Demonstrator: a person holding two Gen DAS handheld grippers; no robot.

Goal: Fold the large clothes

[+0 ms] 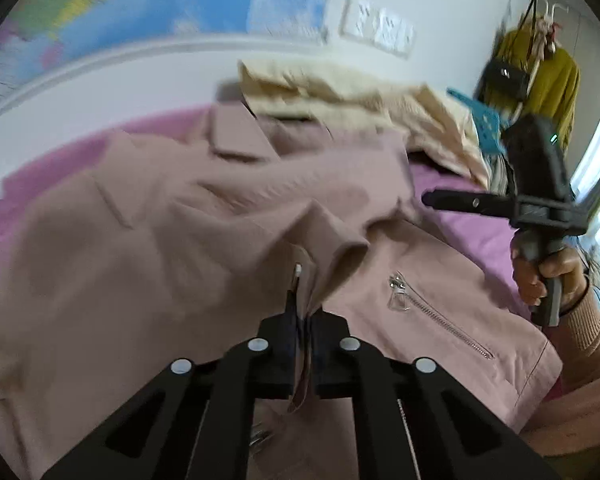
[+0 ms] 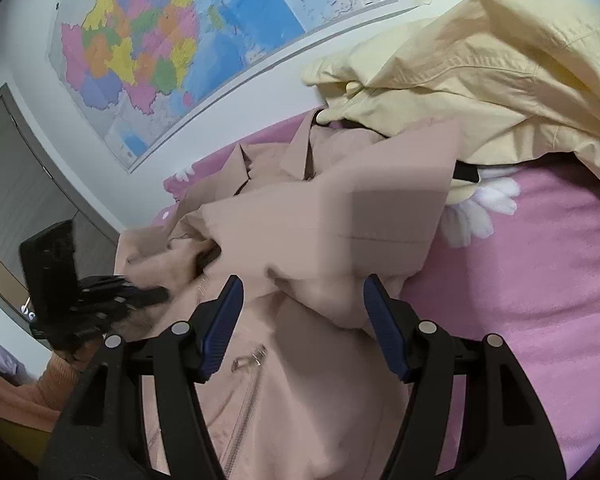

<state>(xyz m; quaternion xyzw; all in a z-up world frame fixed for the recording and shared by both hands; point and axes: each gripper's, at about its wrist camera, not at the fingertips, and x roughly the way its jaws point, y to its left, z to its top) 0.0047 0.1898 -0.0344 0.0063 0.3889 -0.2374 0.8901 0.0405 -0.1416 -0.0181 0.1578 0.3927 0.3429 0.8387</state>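
Observation:
A dusty-pink jacket [image 1: 160, 240] lies spread and rumpled on the pink bed sheet [image 1: 480, 236]. Its zip pocket [image 1: 436, 316] faces up. My left gripper [image 1: 306, 320] is shut on a thin edge of the jacket, which hangs down between the pads. From the right wrist, the left gripper [image 2: 112, 300] shows at the jacket's left side. My right gripper [image 2: 300, 304] stands open over a folded-over flap of the jacket [image 2: 340, 220], its blue pads [image 2: 220, 320] wide apart on either side of the cloth. In the left wrist view a hand holds the right gripper [image 1: 452, 202] at the jacket's right edge.
A cream garment [image 2: 480, 60] is heaped at the head of the bed, partly over the jacket's collar. A map [image 2: 180, 40] hangs on the wall behind. A mustard garment [image 1: 552, 76] and black bag [image 1: 504, 76] hang at the far right. Bare sheet [image 2: 540, 300] lies right of the jacket.

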